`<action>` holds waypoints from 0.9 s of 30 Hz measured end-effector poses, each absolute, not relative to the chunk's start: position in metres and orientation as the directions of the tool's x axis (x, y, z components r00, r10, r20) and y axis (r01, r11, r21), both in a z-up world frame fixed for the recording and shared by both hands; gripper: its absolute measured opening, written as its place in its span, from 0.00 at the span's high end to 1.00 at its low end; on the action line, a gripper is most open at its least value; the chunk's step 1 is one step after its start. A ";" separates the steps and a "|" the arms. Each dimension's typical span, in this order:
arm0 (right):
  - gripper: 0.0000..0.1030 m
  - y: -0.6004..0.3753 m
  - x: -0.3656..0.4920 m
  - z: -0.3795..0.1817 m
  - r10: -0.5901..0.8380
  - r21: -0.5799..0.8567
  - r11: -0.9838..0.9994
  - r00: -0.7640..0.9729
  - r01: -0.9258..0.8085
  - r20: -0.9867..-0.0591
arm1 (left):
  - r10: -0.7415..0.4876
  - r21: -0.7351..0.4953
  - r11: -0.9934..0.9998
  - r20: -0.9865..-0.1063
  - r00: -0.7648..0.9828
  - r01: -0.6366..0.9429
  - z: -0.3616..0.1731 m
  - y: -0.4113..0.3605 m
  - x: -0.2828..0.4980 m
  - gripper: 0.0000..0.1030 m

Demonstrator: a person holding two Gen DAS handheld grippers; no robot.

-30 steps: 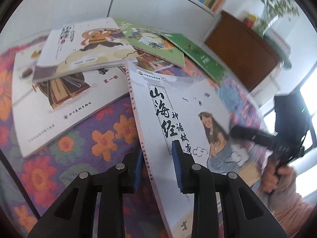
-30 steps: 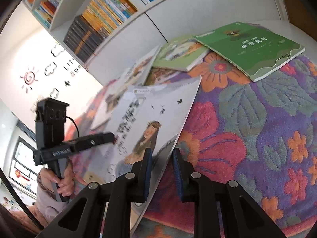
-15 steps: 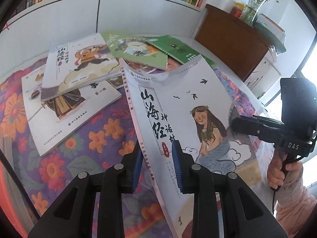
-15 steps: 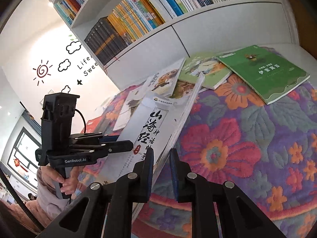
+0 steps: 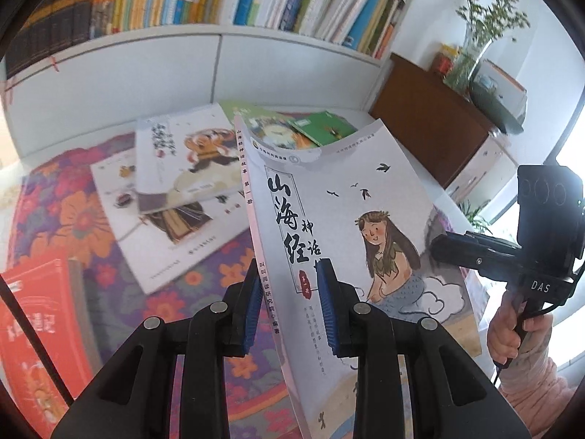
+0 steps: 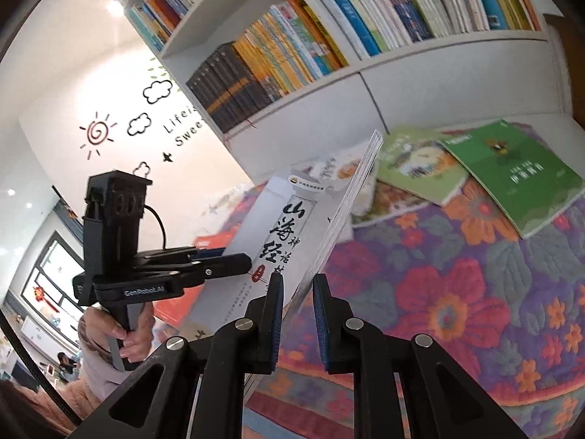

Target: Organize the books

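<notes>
In my left view, my left gripper (image 5: pixel 289 303) had its blue pads on both sides of the white book's (image 5: pixel 351 226) spine edge, clamped on it. The book stood tilted up above the flowery cloth (image 5: pixel 62 219). In my right view, my right gripper (image 6: pixel 297 314) pinched the same book's (image 6: pixel 289 226) page edge. Green books (image 6: pixel 512 172) lay flat behind.
</notes>
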State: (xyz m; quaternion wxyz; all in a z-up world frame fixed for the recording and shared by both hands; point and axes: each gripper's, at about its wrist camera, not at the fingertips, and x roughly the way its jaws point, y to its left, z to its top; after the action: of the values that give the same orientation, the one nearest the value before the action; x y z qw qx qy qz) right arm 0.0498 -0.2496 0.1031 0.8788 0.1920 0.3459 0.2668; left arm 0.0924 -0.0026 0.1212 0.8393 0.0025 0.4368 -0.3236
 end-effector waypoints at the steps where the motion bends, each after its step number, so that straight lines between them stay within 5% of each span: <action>1: 0.85 -0.246 0.051 0.106 0.605 0.523 0.781 0.617 -0.340 -0.503 | -0.537 -0.275 0.795 -0.732 0.419 0.540 0.125 0.002 0.091 0.75; 15: 0.84 -0.156 0.060 0.155 0.661 0.497 0.748 0.567 -0.440 -0.492 | -0.547 -0.317 0.828 -0.642 0.538 0.463 0.173 0.102 0.083 0.75; 27: 0.83 -0.065 0.090 0.146 0.737 0.528 0.676 0.450 -0.515 -0.505 | -0.500 -0.378 0.866 -0.629 0.596 0.327 0.158 0.195 0.086 0.74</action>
State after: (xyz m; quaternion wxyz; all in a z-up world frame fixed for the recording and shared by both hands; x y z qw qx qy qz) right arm 0.0901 -0.0655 0.1457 0.8379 0.1507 0.3686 0.3733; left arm 0.0860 0.1954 0.1580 0.8862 -0.1123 0.3844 -0.2332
